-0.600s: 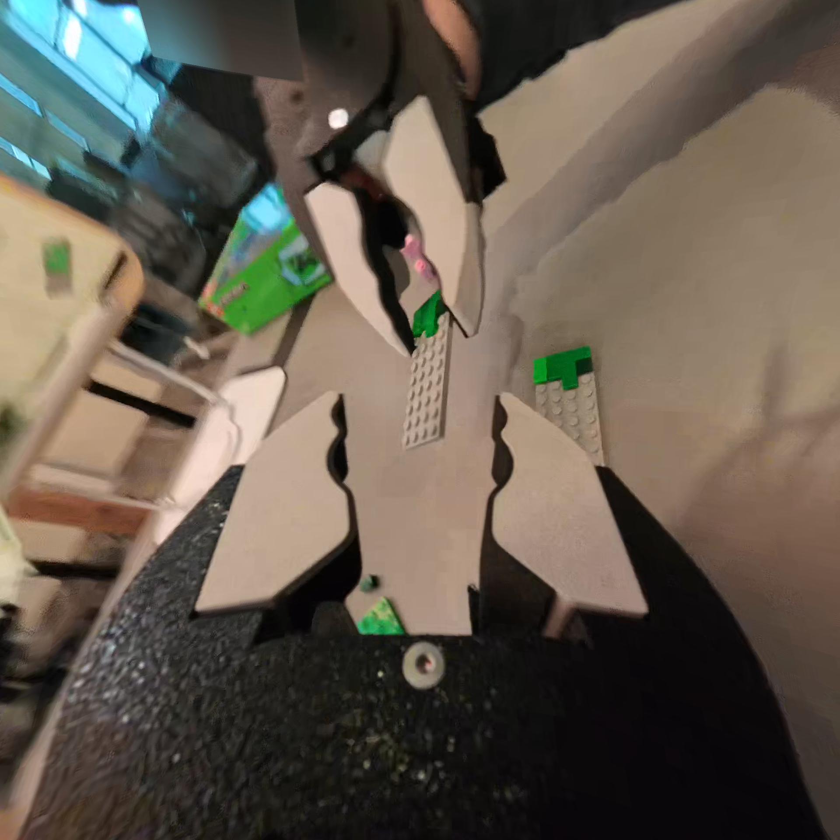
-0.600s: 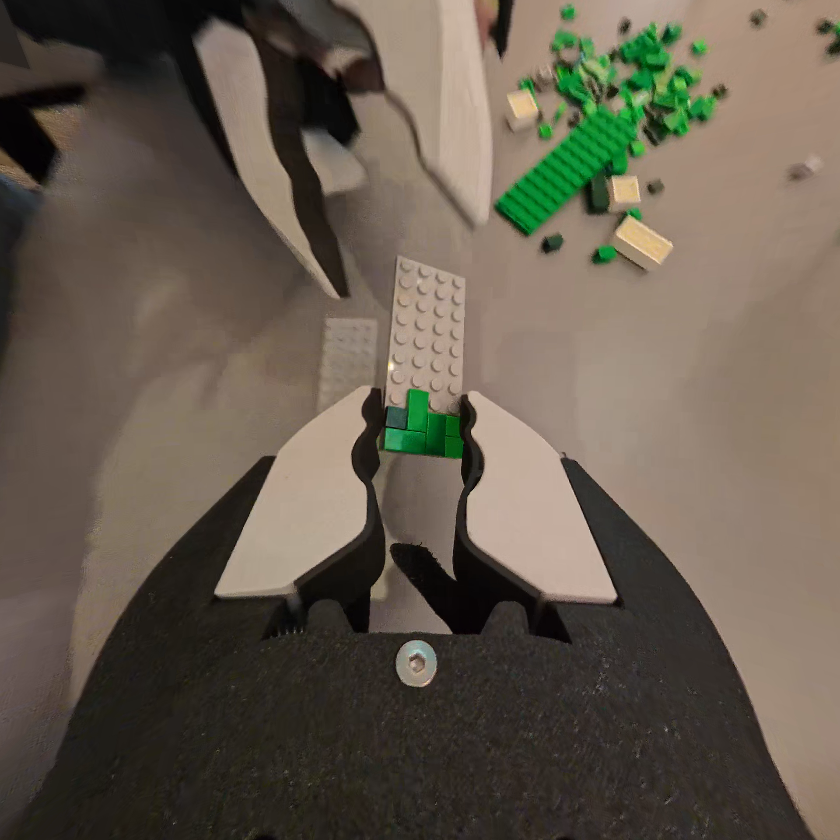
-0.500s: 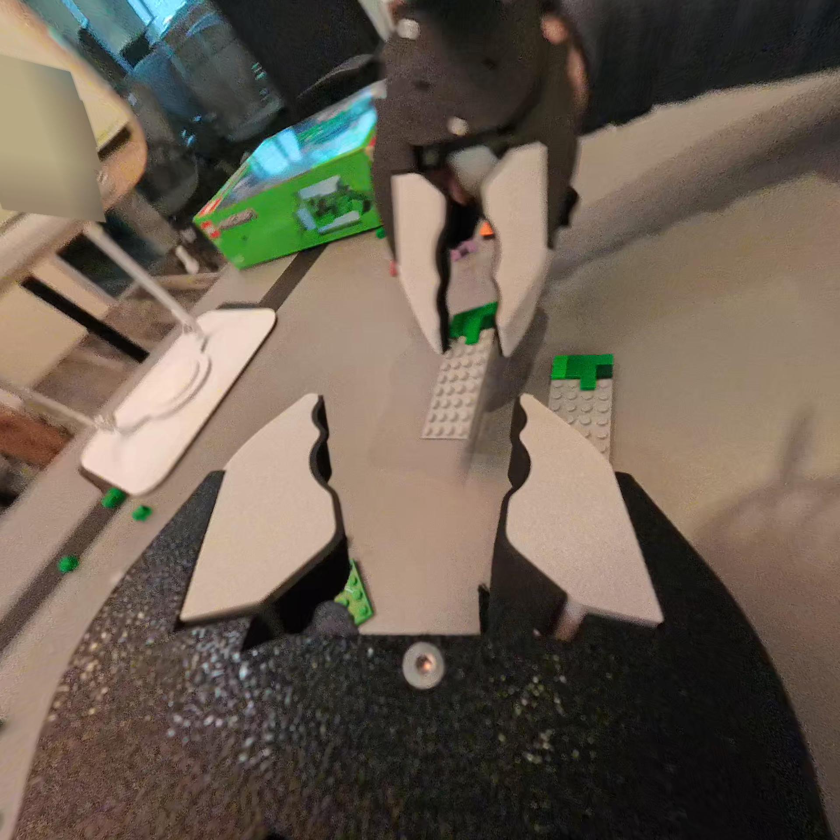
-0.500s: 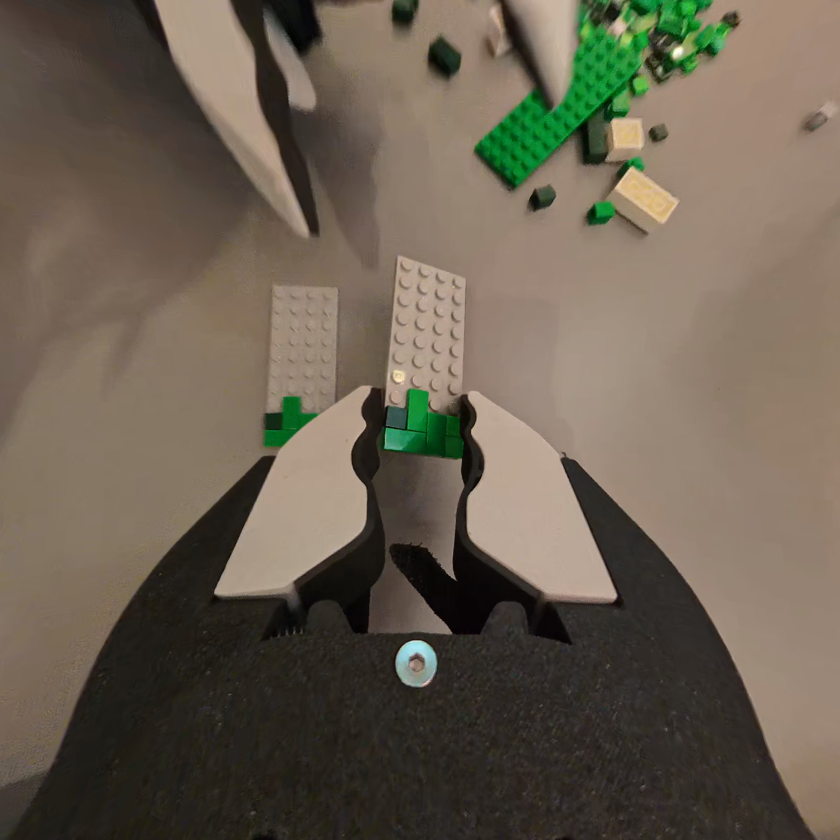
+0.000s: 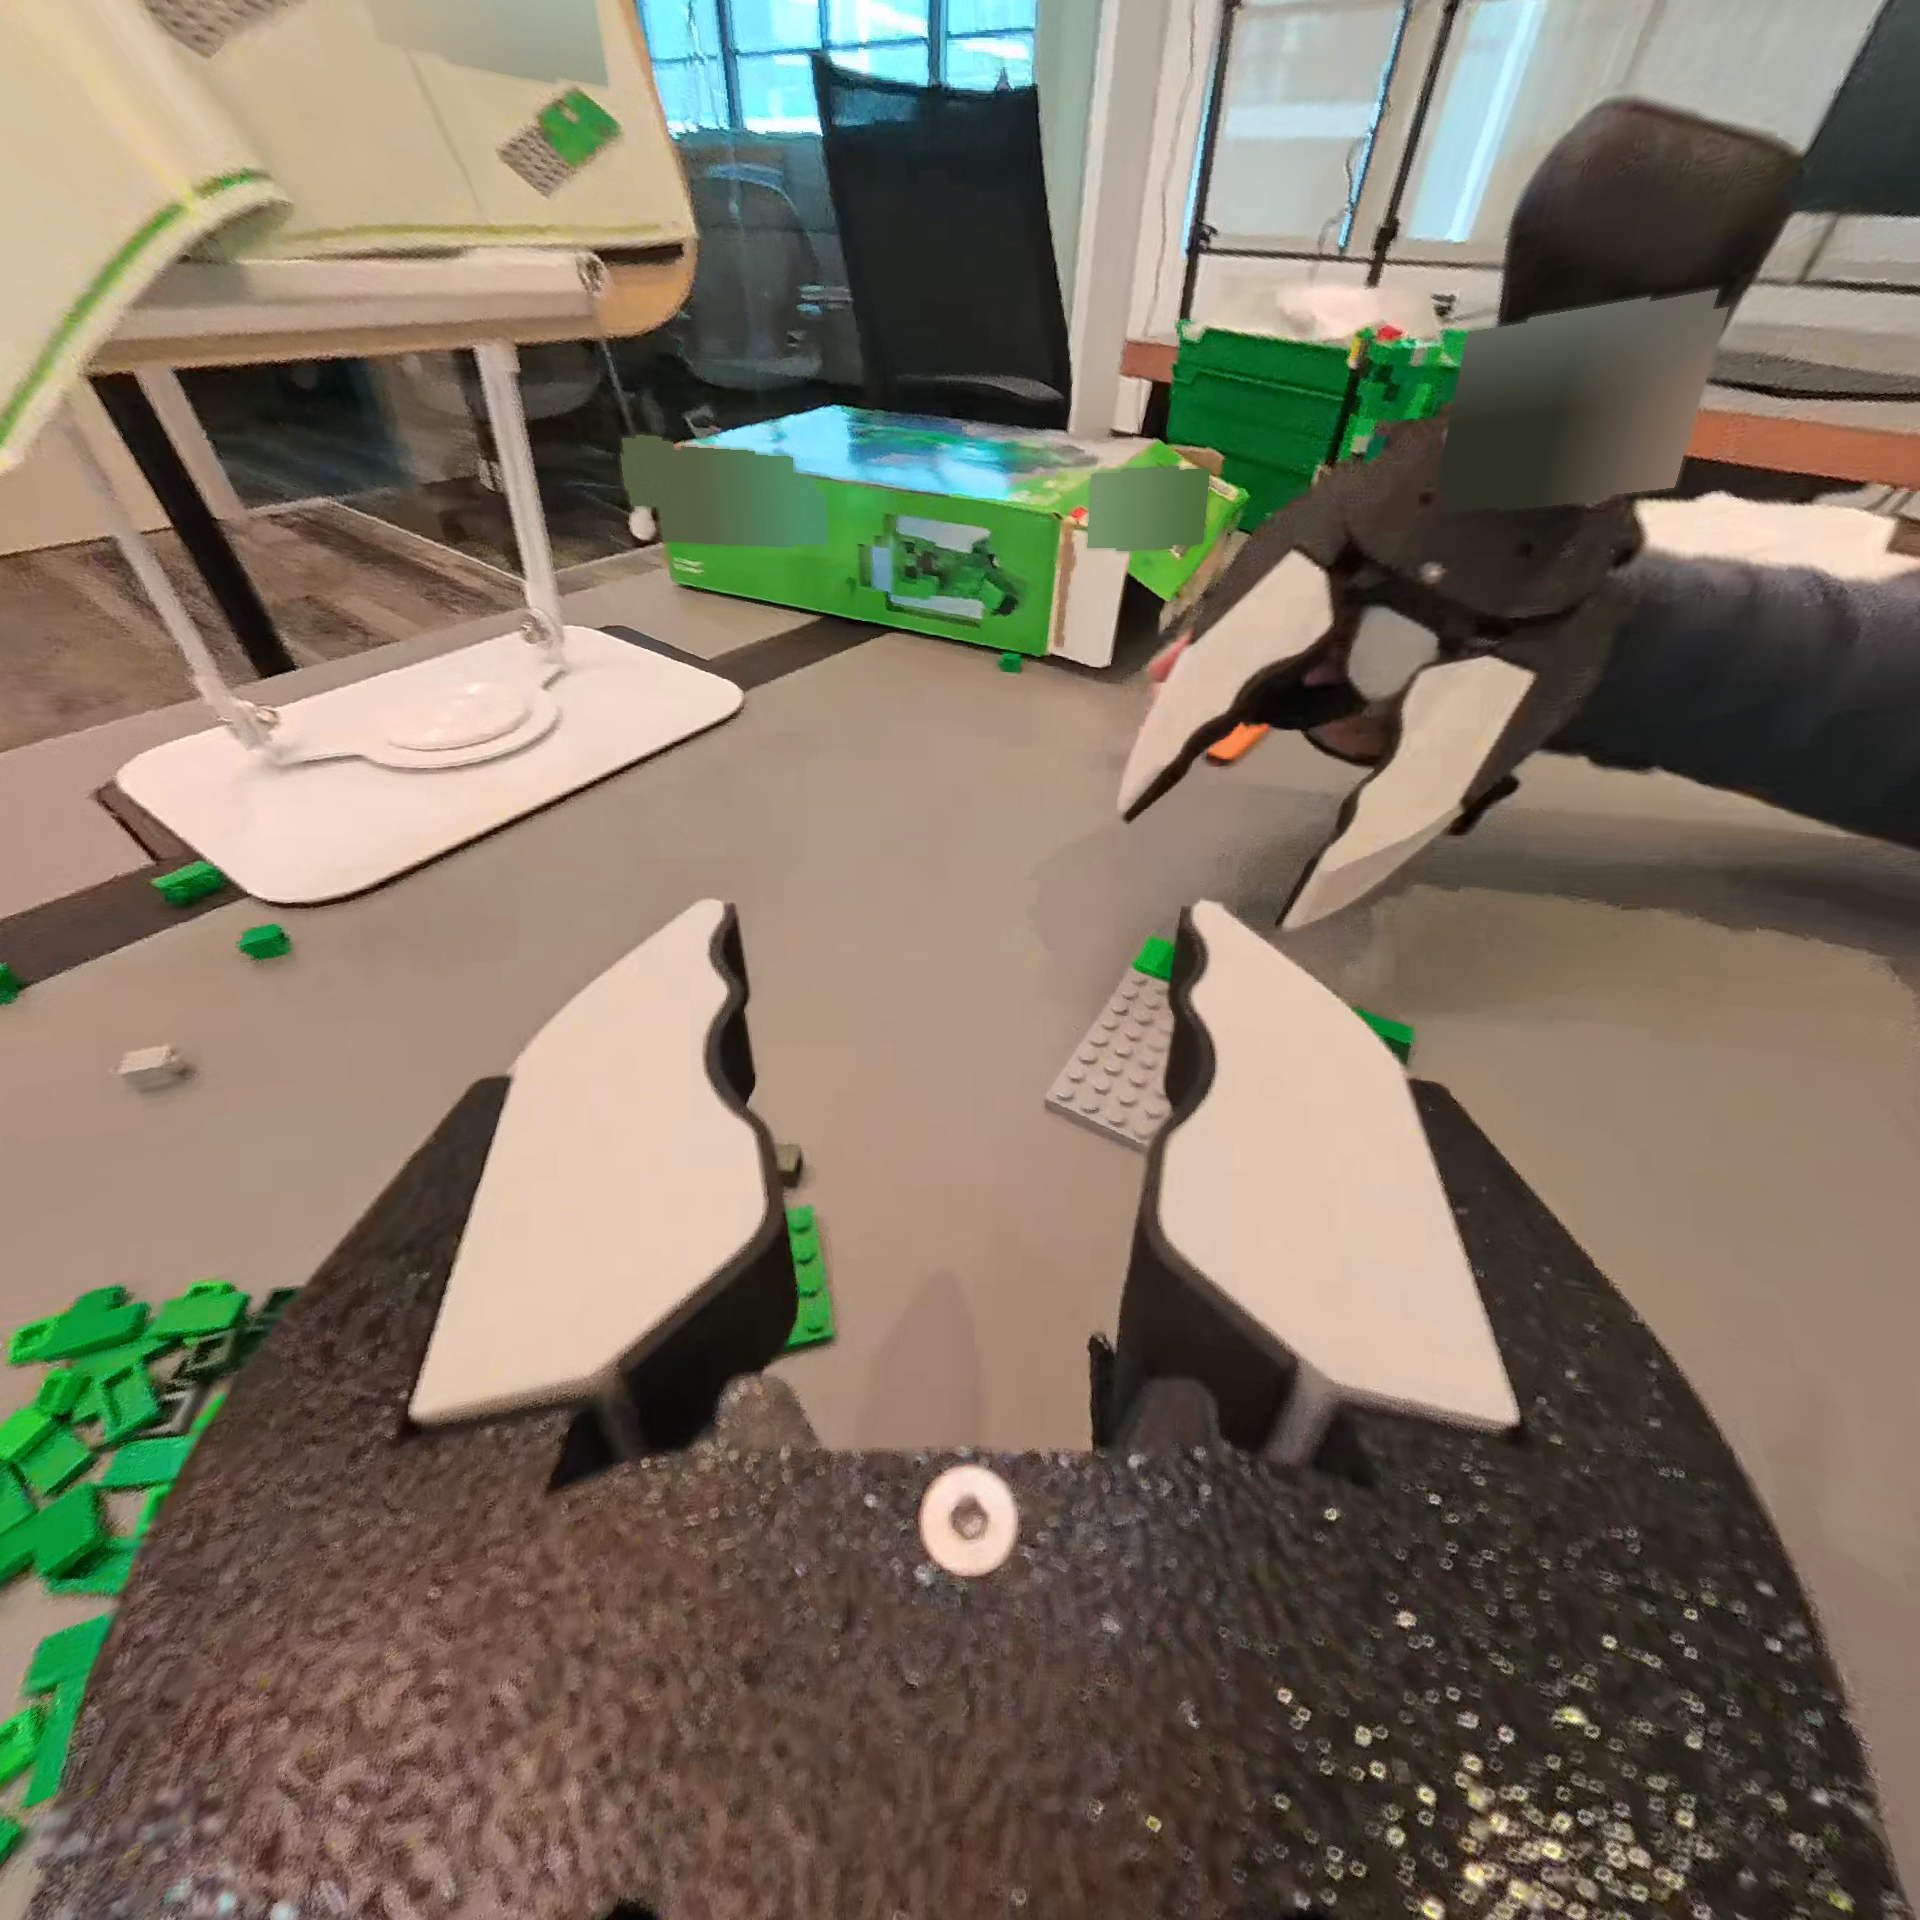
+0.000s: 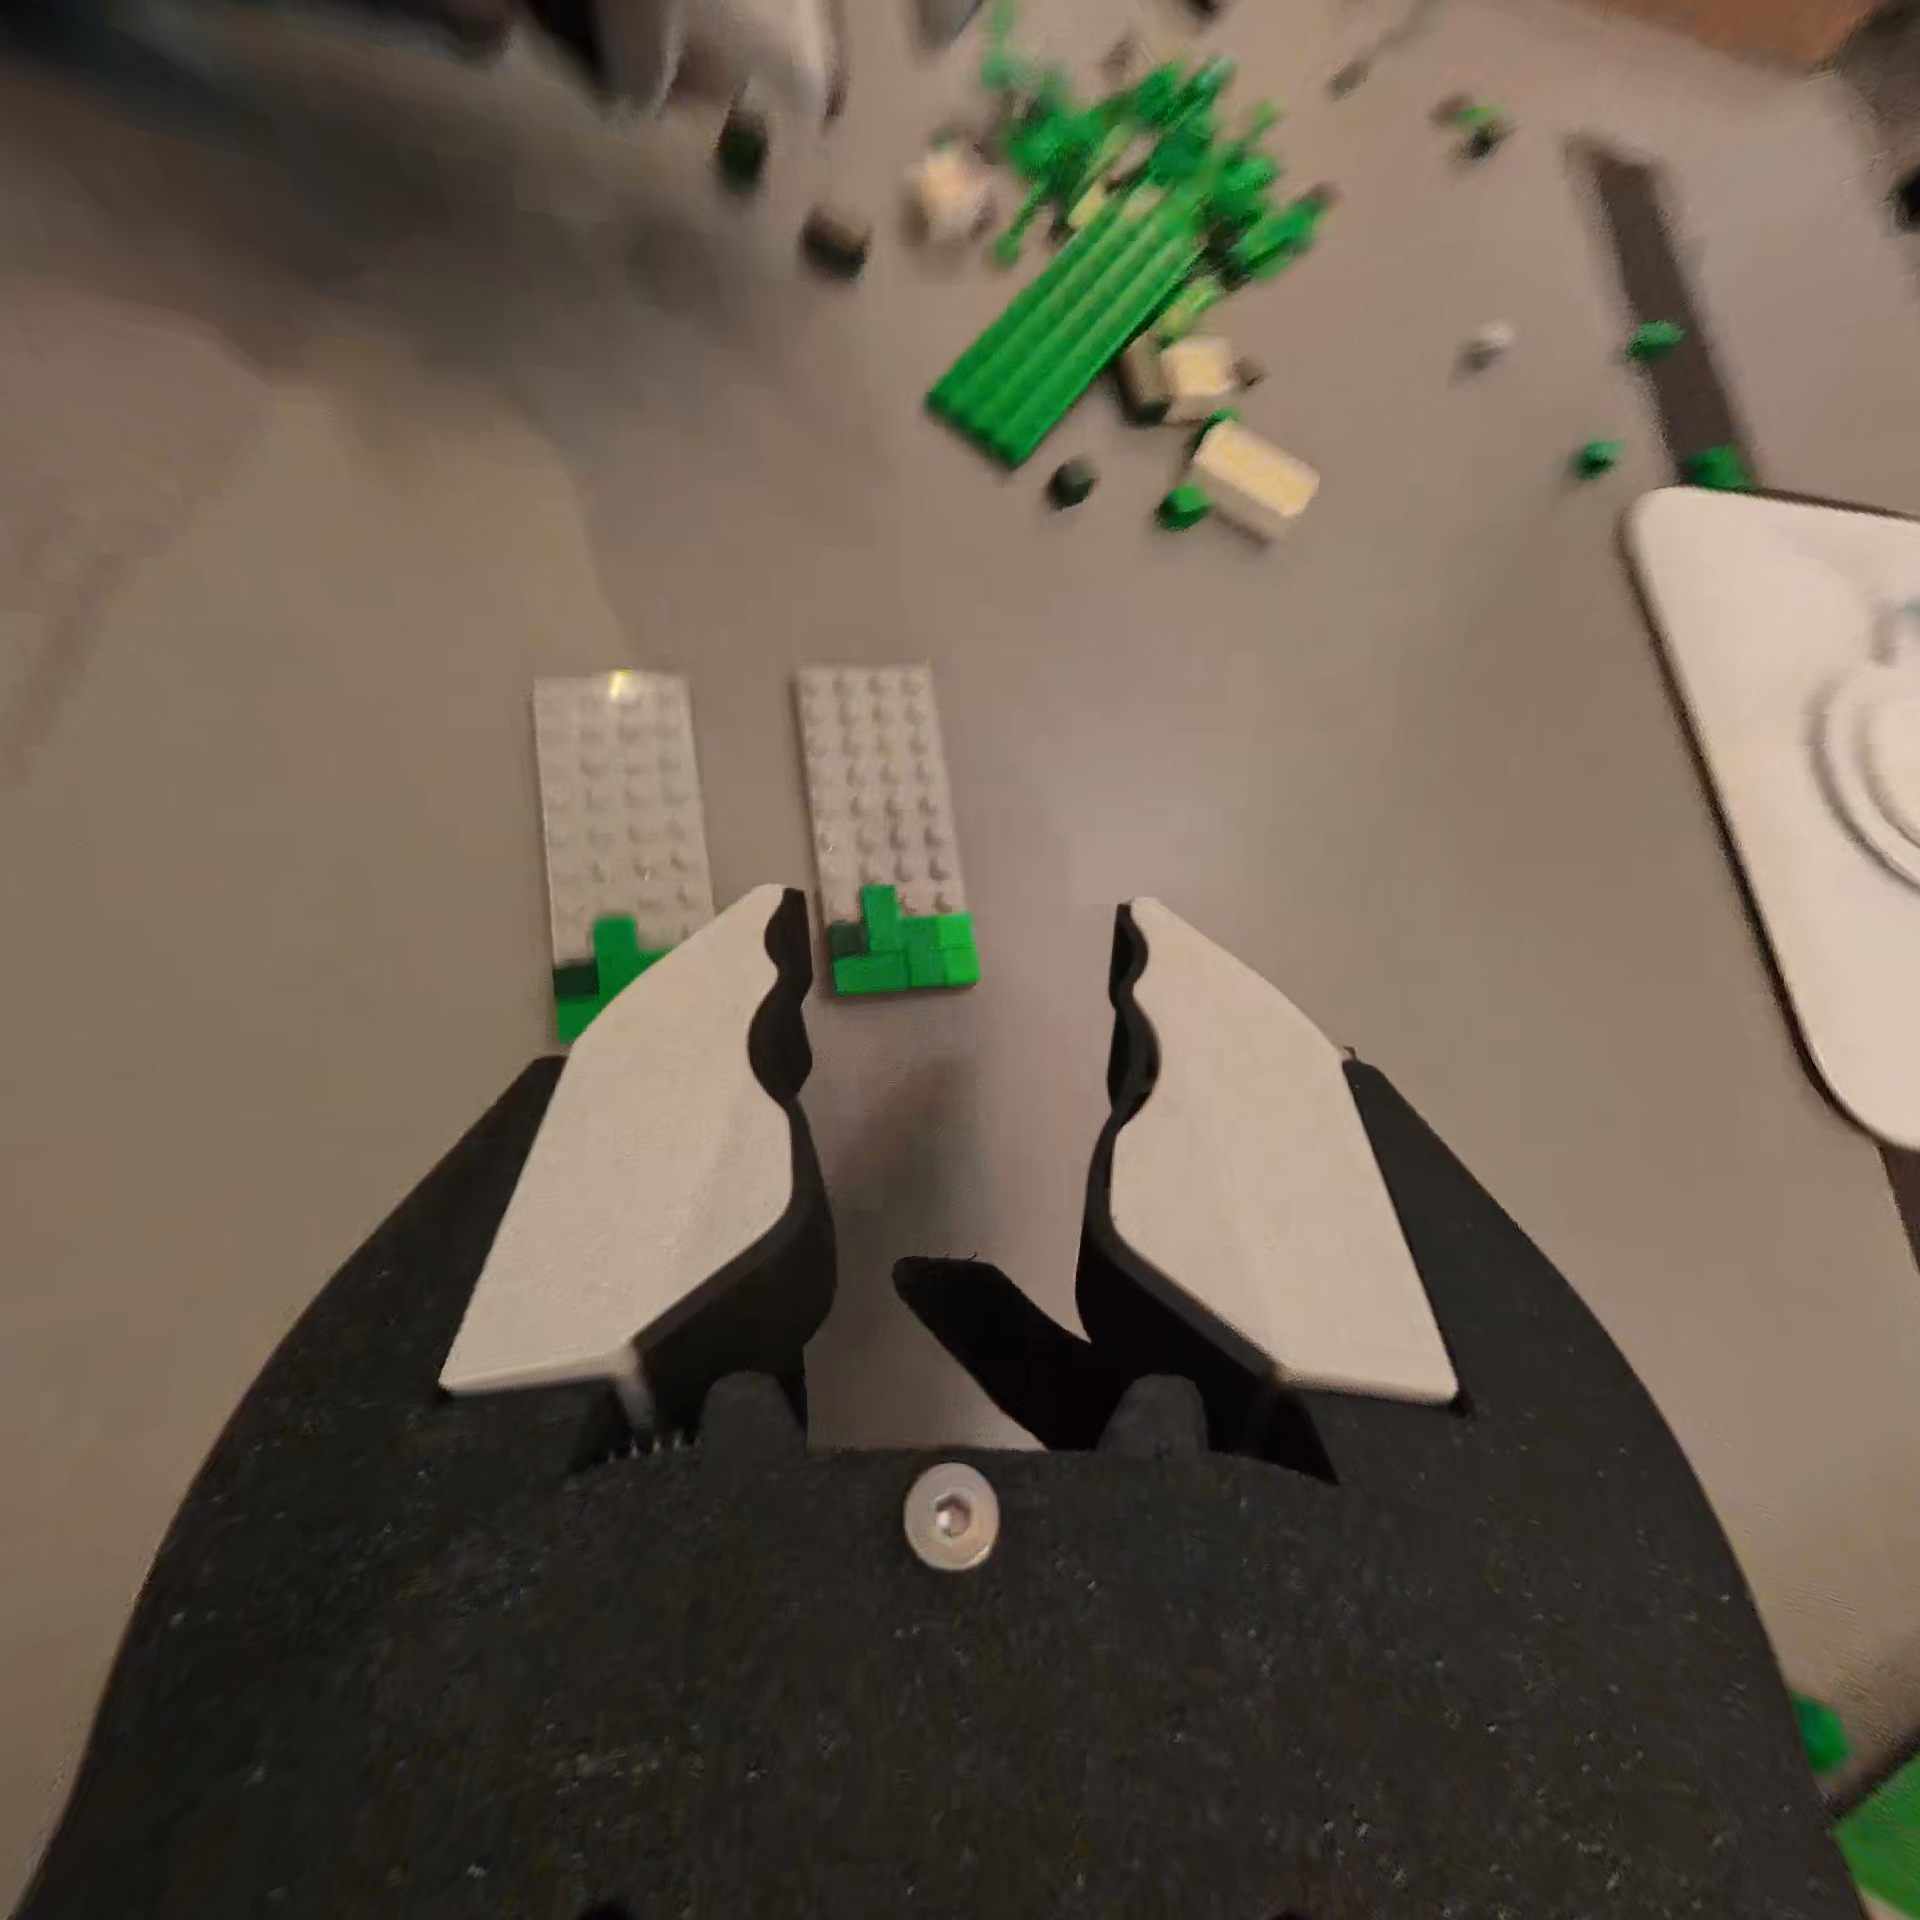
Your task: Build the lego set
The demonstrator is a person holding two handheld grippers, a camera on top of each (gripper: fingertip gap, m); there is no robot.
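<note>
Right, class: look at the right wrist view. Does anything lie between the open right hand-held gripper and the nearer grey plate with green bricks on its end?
Nothing visible does. The right hand-held gripper is open, and only bare table separates it from the grey plate. The second grey plate lies apart, to one side.
</note>
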